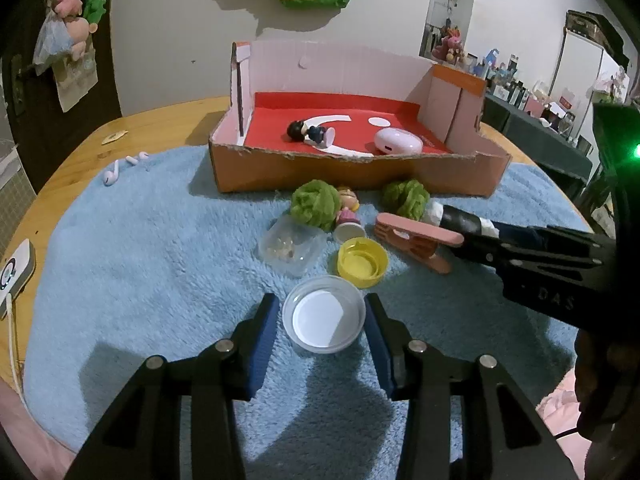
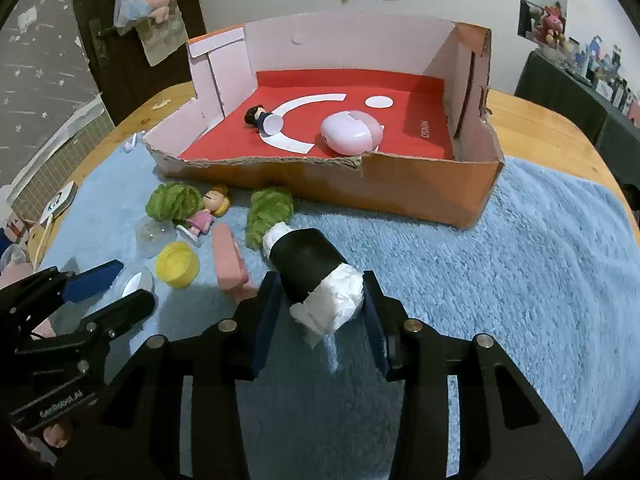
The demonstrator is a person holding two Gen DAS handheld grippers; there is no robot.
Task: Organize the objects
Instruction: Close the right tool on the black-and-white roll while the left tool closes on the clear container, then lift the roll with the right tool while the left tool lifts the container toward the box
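My left gripper (image 1: 321, 300) points down at the blue fleece mat, its blue pads against both sides of a clear round lid (image 1: 324, 318) with a white centre. My right gripper (image 2: 321, 280) grips a black roll stuffed with white paper (image 2: 308, 264), which lies on the mat with its far end towards a green pompom (image 2: 266, 212). Beyond stands an open cardboard box (image 1: 320, 172) with a red floor, holding a dark-haired figurine (image 1: 308, 132) and a pink earbud case (image 1: 398, 142).
Between the grippers and the box lie a yellow cap (image 1: 362, 262), a pink clip (image 1: 416, 240), a clear plastic tub (image 1: 290, 248), a pink-dressed doll (image 1: 348, 208) and a second green pompom (image 1: 314, 204). White earbuds (image 1: 112, 174) lie at the mat's far left edge.
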